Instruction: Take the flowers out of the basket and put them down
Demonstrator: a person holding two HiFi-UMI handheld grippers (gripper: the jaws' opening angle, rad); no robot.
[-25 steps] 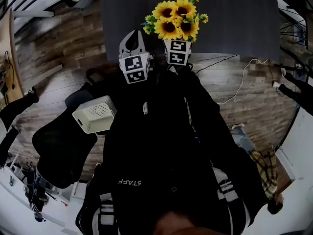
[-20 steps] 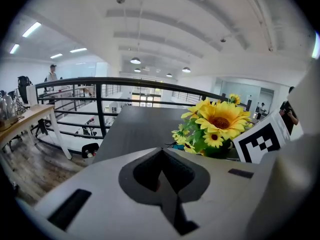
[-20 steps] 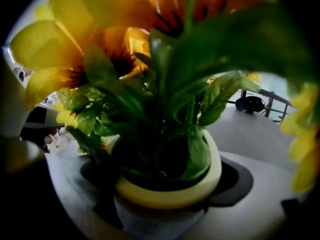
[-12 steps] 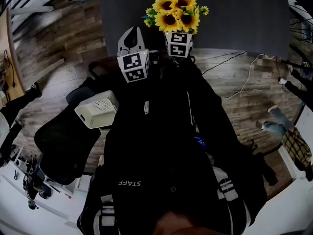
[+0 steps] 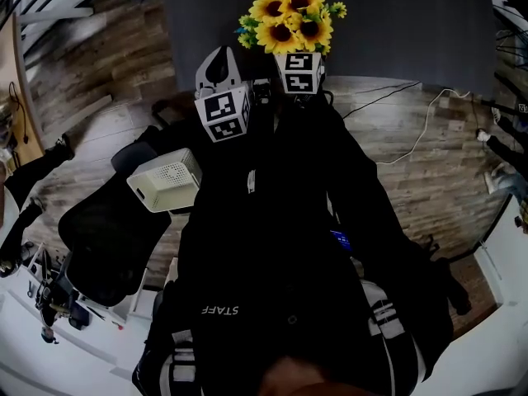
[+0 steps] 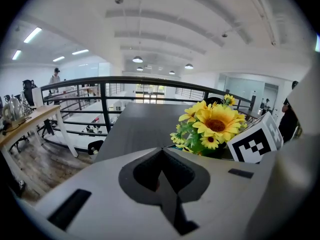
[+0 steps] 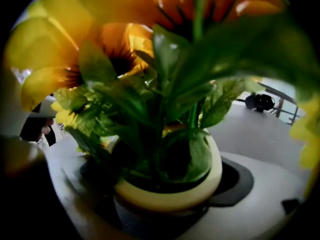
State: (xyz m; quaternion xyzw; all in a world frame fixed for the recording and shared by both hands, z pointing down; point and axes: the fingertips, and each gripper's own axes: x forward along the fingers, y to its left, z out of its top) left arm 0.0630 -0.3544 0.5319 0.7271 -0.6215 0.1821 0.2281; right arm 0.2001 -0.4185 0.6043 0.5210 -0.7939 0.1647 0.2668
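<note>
- The right gripper (image 5: 299, 66) has its jaws clamped on the cream pot (image 7: 172, 196) of the sunflowers (image 5: 289, 19), holding it upright at the near edge of the dark grey table (image 5: 396, 23).
- The left gripper (image 6: 162, 156), just beside the right one, has its jaws pressed together with nothing between them.

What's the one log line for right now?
right gripper: shut on flower pot | left gripper: shut, empty | flowers: upright, over table
</note>
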